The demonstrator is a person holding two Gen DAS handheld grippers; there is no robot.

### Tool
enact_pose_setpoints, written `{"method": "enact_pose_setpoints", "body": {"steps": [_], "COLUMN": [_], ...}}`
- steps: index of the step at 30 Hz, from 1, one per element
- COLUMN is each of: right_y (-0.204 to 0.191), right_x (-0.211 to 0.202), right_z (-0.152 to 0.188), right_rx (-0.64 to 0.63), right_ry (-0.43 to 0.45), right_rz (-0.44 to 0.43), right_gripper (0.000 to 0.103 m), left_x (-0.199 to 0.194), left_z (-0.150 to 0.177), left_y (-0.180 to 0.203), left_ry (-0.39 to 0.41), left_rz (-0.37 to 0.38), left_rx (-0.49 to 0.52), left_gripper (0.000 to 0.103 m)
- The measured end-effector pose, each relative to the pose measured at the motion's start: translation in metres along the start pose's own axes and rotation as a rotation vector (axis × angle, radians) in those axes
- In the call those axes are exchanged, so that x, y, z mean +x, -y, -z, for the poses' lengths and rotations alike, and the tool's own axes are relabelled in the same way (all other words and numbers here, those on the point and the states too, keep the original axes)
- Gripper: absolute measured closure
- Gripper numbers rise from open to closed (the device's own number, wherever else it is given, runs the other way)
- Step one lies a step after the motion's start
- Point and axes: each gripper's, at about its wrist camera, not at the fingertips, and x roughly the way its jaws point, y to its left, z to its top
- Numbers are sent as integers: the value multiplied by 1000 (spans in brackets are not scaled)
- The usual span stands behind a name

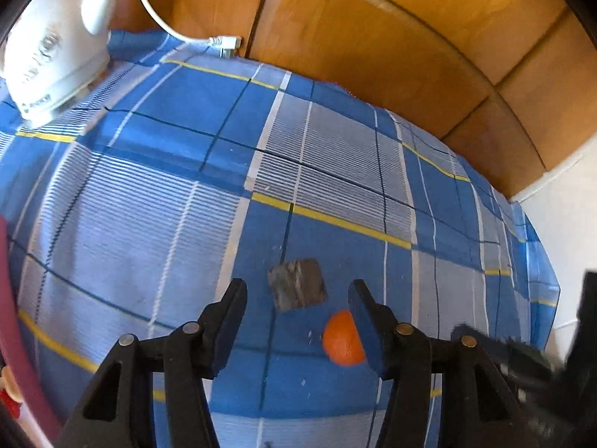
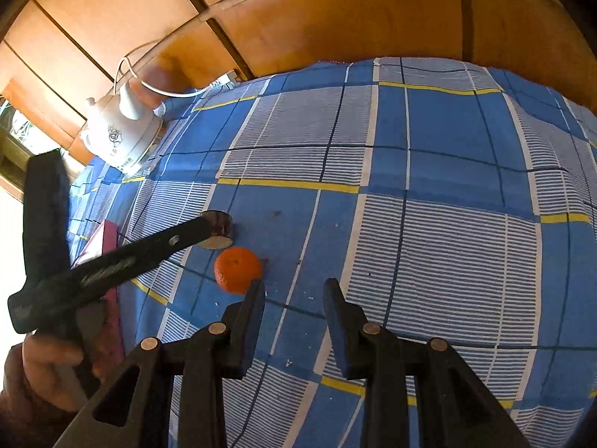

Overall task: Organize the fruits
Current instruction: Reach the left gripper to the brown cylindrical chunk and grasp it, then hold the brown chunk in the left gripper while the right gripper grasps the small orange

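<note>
An orange fruit [image 1: 341,338] lies on the blue checked cloth, partly behind the right finger of my left gripper [image 1: 298,321]. The left gripper is open and empty, just above the cloth, with the orange at its right side. In the right wrist view the orange [image 2: 237,269] sits just past the left fingertip of my right gripper [image 2: 294,313], which is open and empty. The left gripper's body [image 2: 112,265] crosses that view from the left, held by a hand.
A small dark grey block [image 1: 297,289] lies on the cloth beside the orange, also in the right wrist view [image 2: 220,229]. A white iron [image 1: 52,63] with its cord stands at the far left. A pink object [image 2: 108,246] lies at the left. Wooden panels [image 1: 373,37] stand behind.
</note>
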Motion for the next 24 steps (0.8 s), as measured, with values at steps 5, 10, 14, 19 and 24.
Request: {"method": "enact_pose_setpoints", "body": {"steps": [5,10,14,19,24], "right_y": [-3,-3,-2,-1,1], "right_x": [1,0,2,8,13], "right_z": [0,0,1,4,7], "right_rx": [-10,-17,-21,-25,-14], "right_ry": [-8,-1,-5,-21,-34], "right_rz": [-8,3,18,38,23], "right_gripper": [70,70,70,70,70], "left_x": [28,14,-13,-45,-58], "left_z": [-5,9,30,74,122], "left_y": [5,-2,-11,-17,-11], "left_ry": [-58,-14,36,77,100], "left_rz": [-39,-34,-52,-90,-124], "left_rx": [24,46,77,147,243], "left_gripper": [63,64,64,64,64]}}
